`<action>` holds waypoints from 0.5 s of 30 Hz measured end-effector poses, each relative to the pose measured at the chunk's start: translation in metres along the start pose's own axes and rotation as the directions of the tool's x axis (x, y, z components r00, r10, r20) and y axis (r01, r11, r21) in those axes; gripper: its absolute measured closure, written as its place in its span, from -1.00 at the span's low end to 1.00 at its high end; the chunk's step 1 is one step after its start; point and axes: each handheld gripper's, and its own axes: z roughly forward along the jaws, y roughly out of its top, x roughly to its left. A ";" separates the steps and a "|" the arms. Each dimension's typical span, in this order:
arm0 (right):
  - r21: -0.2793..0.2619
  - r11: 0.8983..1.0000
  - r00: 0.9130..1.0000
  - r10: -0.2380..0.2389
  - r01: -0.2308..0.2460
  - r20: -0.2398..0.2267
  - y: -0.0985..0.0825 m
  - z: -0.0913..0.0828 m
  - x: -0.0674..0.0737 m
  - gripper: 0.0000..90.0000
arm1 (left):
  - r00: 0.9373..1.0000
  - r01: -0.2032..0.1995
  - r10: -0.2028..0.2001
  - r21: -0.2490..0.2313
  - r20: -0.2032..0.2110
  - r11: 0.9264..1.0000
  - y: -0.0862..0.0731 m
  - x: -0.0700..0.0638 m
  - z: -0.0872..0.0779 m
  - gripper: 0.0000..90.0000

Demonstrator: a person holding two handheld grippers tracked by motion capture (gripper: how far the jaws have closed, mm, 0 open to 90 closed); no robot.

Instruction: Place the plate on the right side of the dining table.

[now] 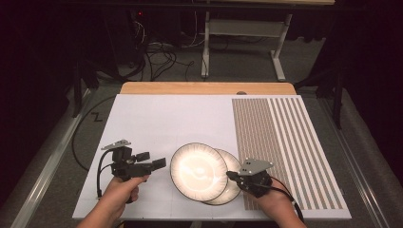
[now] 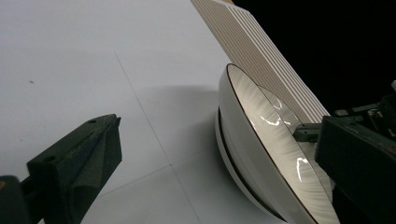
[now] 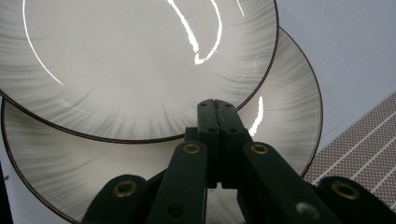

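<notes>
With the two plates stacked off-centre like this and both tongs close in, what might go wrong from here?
1. The upper white ribbed plate with a dark rim sits offset on the lower matching plate, so a push could slide it off.
2. The right tongs are shut, with their tips over the plates' overlapping rims; a nudge might tip or scrape the glossy surface.
3. The left tongs are open beside the upper plate; closing on its smooth sloped rim might slip.

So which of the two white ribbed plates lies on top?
The white ribbed plate on the left; it overlaps the right-hand plate, nearer the right gripper.
</notes>
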 end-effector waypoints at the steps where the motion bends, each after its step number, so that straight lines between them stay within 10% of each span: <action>1: 0.000 1.000 1.000 -0.002 0.002 0.002 0.000 0.000 0.000 1.00 | 1.000 0.009 -0.009 0.009 0.004 1.000 0.001 0.001 0.000 -0.97; 15: -0.001 1.000 1.000 0.001 -0.001 0.004 0.000 0.000 0.000 1.00 | 0.991 0.114 -0.123 0.146 0.053 0.983 0.006 -0.002 0.007 -0.97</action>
